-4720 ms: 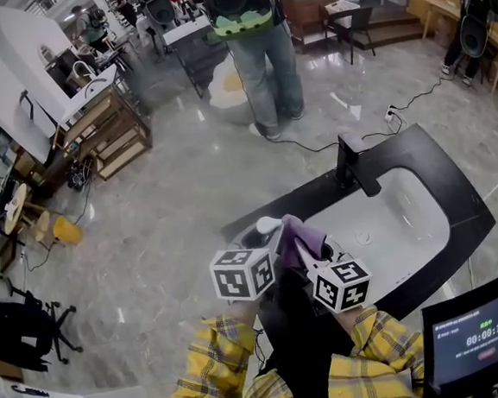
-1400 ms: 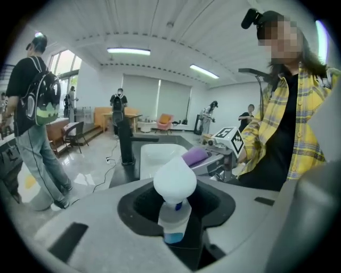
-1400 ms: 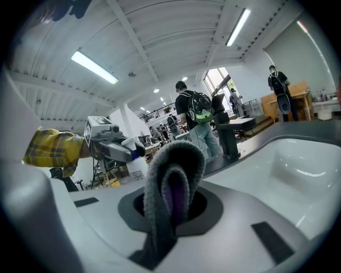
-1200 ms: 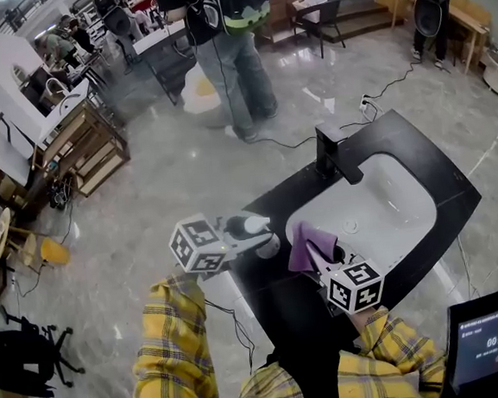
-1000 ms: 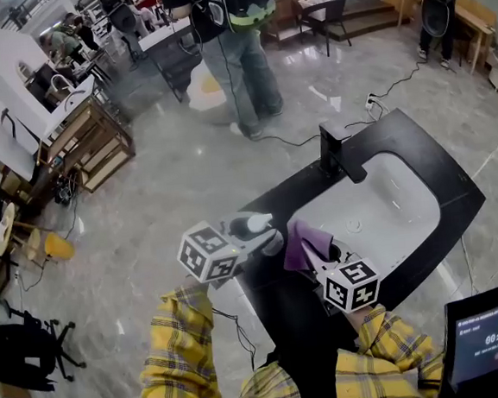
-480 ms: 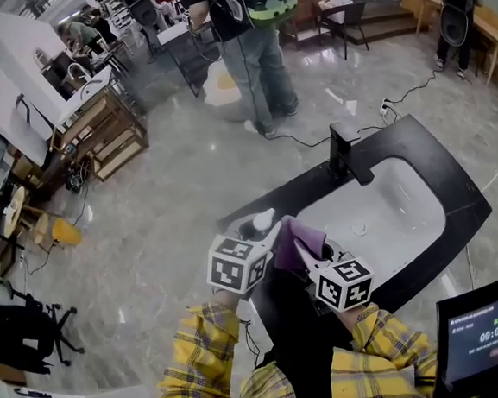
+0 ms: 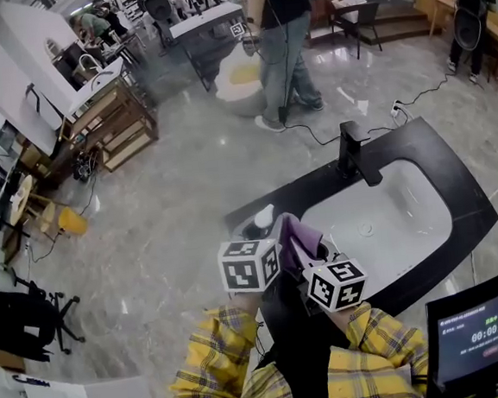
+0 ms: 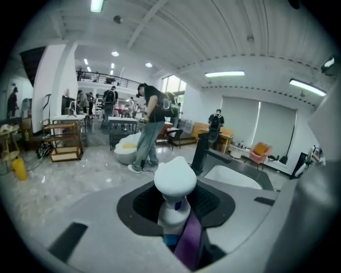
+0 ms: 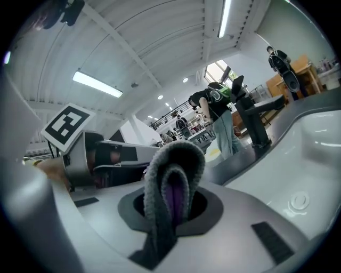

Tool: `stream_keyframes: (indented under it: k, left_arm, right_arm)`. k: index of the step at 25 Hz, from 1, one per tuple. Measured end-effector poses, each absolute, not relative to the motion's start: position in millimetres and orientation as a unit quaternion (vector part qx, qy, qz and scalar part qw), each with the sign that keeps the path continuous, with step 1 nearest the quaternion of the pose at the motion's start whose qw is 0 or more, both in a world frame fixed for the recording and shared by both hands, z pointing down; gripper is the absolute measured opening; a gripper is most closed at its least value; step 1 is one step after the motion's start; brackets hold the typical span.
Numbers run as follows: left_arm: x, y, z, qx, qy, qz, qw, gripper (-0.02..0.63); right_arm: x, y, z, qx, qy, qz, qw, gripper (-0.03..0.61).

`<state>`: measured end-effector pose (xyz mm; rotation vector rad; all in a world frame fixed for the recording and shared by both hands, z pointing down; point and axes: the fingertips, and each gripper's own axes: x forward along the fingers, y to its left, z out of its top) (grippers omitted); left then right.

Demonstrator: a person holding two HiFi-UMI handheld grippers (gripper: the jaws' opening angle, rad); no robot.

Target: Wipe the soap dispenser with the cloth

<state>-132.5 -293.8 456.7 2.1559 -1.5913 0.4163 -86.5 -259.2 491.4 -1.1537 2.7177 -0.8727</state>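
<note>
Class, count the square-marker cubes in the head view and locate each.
2. One cube sits left of the purple cloth; the other sits just below it, nearer the sink. None seems hidden.

My left gripper (image 7: pixel 257 234) clamps the soap dispenser (image 8: pixel 174 184) between its jaws; my right gripper (image 7: pixel 306 251) pinches the cloth (image 9: pixel 170 176) — both sit close together before me, plaid-sleeved forearms angled inward.
</note>
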Motion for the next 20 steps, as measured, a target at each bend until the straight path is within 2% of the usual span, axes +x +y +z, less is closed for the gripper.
stream_keyframes:
  k: [7, 20]
  left_arm:
    - [-128, -291, 457, 0.777, -0.574, 0.138, 0.218, 0.117]
    - [-119, -286, 455, 0.821, -0.523, 0.132, 0.188, 0.124]
  right_arm:
    - [-93, -265, 507, -0.377, 0.883, -0.278, 0.012, 0.041]
    - [-90, -272, 535, -0.382, 0.883, -0.273, -0.031, 0.041]
